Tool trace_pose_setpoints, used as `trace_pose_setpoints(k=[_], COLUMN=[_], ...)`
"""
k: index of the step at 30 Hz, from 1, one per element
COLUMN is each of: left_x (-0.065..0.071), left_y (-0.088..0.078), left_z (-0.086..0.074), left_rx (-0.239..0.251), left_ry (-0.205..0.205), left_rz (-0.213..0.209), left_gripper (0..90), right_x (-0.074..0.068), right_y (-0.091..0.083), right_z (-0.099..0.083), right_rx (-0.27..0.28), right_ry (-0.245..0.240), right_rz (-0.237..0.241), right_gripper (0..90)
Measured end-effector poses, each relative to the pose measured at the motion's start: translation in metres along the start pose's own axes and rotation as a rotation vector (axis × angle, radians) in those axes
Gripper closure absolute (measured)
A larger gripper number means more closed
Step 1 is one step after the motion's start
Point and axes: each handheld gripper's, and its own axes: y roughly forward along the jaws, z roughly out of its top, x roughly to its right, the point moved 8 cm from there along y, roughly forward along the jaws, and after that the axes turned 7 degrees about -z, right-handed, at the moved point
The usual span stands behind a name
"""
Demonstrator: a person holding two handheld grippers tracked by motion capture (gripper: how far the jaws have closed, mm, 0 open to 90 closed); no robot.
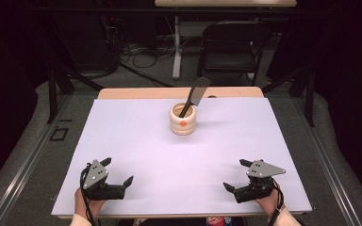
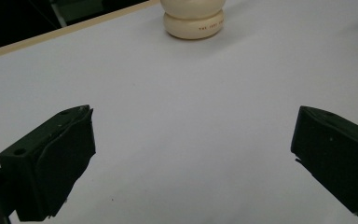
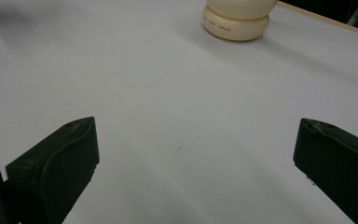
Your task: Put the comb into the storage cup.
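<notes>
Okay, quick pass from my remote seat. I see a table [image 1: 122, 141] covered by a flat, matte white sheet, smooth and plain, with a strip of pale wood edge at the far side. Toward the far middle of the sheet stands a cream ceramic holder [image 1: 183, 119], glossy, rounded, shaped like stacked bulging rings, with a small orange dot on its near face. A black spatula [image 1: 195, 94] stands in it, thin handle down inside, flat slotted blade leaning up and to the right past the rim.

In the left gripper view I get the holder's lower rings [image 2: 194, 23] at the far top, with a line of small reddish print on the bottom ring. In the right gripper view the same base [image 3: 235, 22] sits at the far top, print too small to read.

The left gripper [image 1: 119, 173] is at the near left, held in a hand [image 1: 81, 200], with a grey three-cornered plate on top. Its blocky matte black jaws are spread wide and hold nothing, only bare sheet between them. The right gripper [image 1: 235, 174] is at the near right, in the other hand [image 1: 268, 202], same grey plate, jaws likewise wide apart and empty. Both are well apart from the holder.

Beyond the table, a dark folding chair [image 1: 231, 47] and cables [image 1: 136, 52] on the grey floor.
</notes>
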Motion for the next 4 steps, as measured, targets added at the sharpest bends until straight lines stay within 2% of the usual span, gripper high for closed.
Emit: trace_pose_setpoints(k=[4], left_x=[-0.0006], left_y=[0.0013], left_z=[0.0002], left_rx=[0.002], left_ry=[-0.002], left_rz=[-0.004], left_gripper=[0.0], right_x=[0.0002], right_y=[-0.0003], right_z=[-0.0001], right_rx=[0.002], right_ry=[0.003], right_rz=[-0.001], right_gripper=[0.0])
